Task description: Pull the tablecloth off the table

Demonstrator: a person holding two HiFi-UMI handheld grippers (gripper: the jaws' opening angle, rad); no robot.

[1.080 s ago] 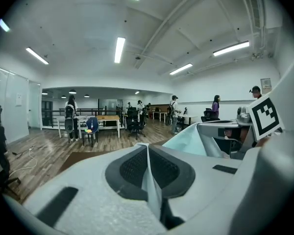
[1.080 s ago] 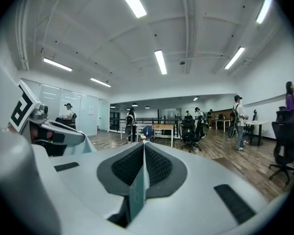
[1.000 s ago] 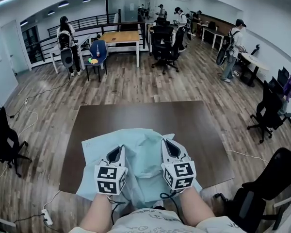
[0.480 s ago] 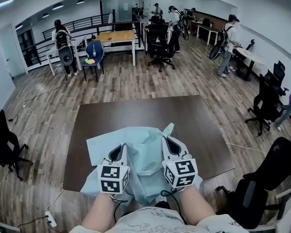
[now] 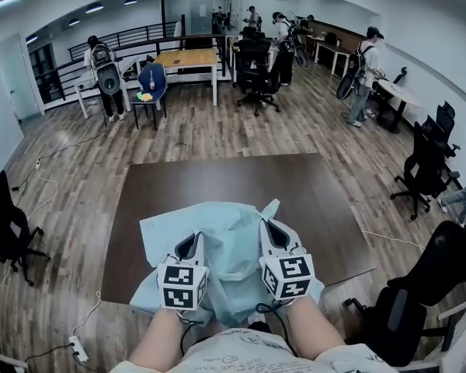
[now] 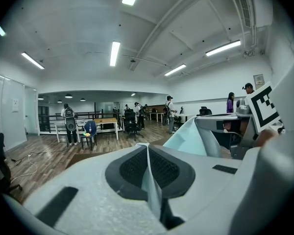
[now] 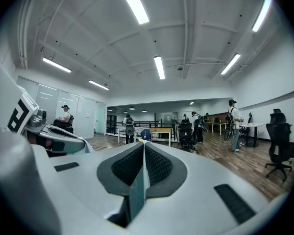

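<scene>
The dark table lies mostly bare, with the tablecloth bunched at its near edge. The left gripper and right gripper each pinch it. The pull is nearly done, so the next move is probably to draw it nearward, off the table.

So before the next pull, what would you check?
1. Left tool clamped on the crumpled pale teal tablecloth: ok, a fold sits between its shut jaws.
2. Right tool clamped on the tablecloth: ok, a fold is pinched there too.
3. Tablecloth off the dark brown rectangular table: not ok, it lies bunched on the near part and hangs over the near edge.
4. Objects on the tablecloth: ok, none seen.
5. Space behind the person to step back: cannot tell.
</scene>
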